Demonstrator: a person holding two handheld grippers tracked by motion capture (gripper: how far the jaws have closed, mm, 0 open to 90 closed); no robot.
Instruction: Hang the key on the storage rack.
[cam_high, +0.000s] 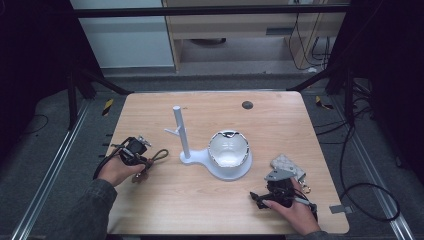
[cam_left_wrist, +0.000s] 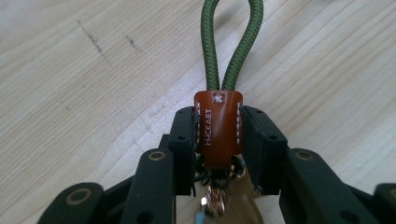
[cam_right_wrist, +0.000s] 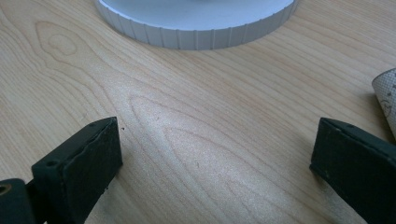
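left gripper (cam_left_wrist: 218, 140): we are clamping the brown leather tab (cam_left_wrist: 218, 128) of a green braided cord loop (cam_left_wrist: 231, 42), left of the white stand (cam_high: 220, 162) | right gripper (cam_right_wrist: 212, 172): we are holding it wide open over bare wood-grain table (cam_right_wrist: 187, 107), right of the stand's ribbed round base | grey patterned pouch (cam_high: 286, 163) lying beside it

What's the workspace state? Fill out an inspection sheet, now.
Surface: wooden table, faint scuffs.
Job's things: keychain, brown tab with green cord loop, lying on table; white stand with peg, upright; bowl on stand's base.
Clutter: patterned pouch by right hand.
Grippers: left gripper shut on keychain tab; right gripper open, nothing between.
Cables: black, trailing from left gripper; more on floor right.
Surroundings: dark frame, carpet.
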